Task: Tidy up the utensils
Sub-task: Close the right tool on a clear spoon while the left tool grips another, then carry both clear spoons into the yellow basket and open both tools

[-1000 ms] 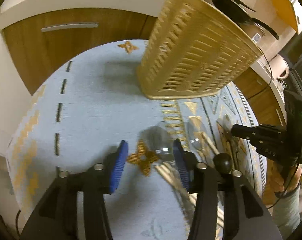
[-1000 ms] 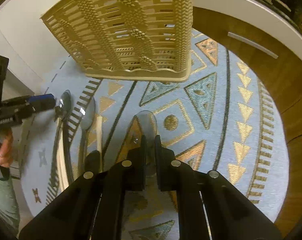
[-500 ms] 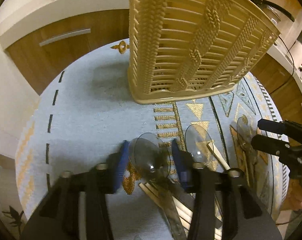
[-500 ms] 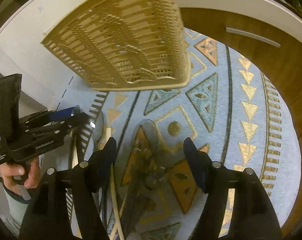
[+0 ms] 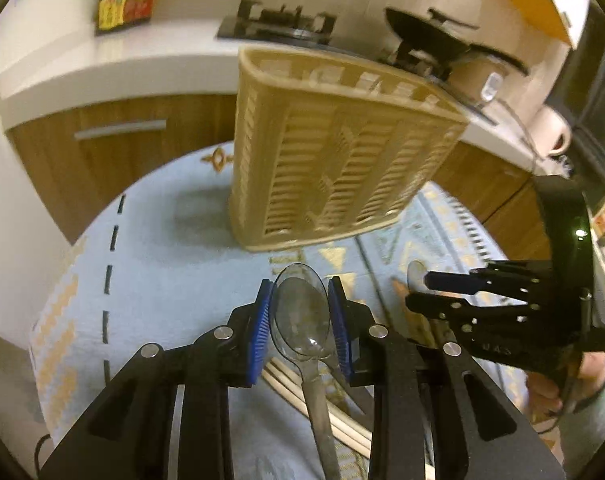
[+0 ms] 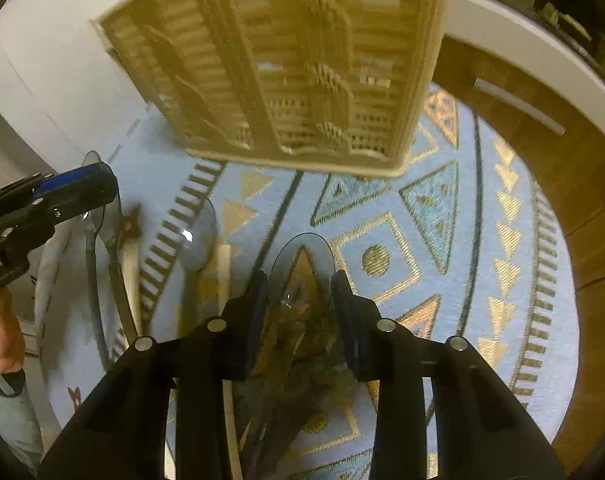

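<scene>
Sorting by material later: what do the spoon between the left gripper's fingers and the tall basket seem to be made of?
Spoon: likely clear glossy plastic; the cloth shows through its bowl. Basket: probably matte tan moulded plastic imitating weave, with regular slots.

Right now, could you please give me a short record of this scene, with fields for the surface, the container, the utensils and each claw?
surface: round pale-blue patterned mat
container: tan slotted plastic basket, upright on the mat
left claw: shut on a clear plastic spoon, at its bowl
right claw: shut on a second clear plastic spoon
still lying on the mat: third clear spoon, wooden chopsticks
</scene>
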Demonstrator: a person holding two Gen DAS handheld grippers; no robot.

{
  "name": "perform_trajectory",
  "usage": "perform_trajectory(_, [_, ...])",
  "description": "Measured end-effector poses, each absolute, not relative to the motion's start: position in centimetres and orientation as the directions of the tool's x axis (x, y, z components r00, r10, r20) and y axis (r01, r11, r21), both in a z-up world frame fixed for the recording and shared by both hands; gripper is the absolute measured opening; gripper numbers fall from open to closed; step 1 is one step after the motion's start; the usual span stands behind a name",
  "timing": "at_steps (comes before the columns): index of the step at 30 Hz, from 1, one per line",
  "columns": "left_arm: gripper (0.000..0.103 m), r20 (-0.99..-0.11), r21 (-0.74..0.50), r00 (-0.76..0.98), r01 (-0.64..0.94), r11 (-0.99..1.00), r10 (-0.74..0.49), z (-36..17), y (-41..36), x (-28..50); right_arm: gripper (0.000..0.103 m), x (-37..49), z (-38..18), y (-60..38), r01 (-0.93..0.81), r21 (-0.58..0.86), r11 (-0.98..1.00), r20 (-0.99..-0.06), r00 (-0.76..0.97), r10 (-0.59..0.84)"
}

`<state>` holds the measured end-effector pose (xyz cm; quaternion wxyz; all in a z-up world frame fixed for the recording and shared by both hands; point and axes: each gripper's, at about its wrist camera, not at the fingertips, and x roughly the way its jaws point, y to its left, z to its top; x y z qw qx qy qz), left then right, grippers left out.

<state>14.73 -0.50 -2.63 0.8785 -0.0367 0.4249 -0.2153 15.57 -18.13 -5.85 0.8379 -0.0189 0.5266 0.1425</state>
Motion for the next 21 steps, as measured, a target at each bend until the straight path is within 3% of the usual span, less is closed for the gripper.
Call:
perform_trajectory(11, [0.019, -0.607, -0.295, 0.607, 0.427, 0.855, -0.513, 1.1, 1.9, 10.9, 0.03, 10.2, 1.4, -19.2, -0.332, 0.129, 0.934, -0.734, 0.602, 0.315])
perform_trajectory(13, [0.015, -0.596, -0.296, 0.611, 0.435, 0.85, -0.521, 1.3, 1.8, 10.4, 0.03, 9.1, 2.5, -19.2, -0.338, 0.119, 0.934, -0.709, 0.629, 0.318])
perform_trajectory(14, [0.005, -0.592, -0.295, 0.611, 0.443, 0.846, -0.526, 1.4, 1.7, 10.5, 0.03, 9.1, 3.2, -19.3, -0.343, 0.118, 0.932, -0.7, 0.637, 0.323])
perform_trajectory(21, [0.005, -0.537, -0.29, 0.629, 0.489, 0.823, -0.563, 3.3, 1.6, 9.4, 0.03, 8.3, 5.5, -19.0, -0.368, 0.104, 0.924, -0.606, 0.713, 0.352])
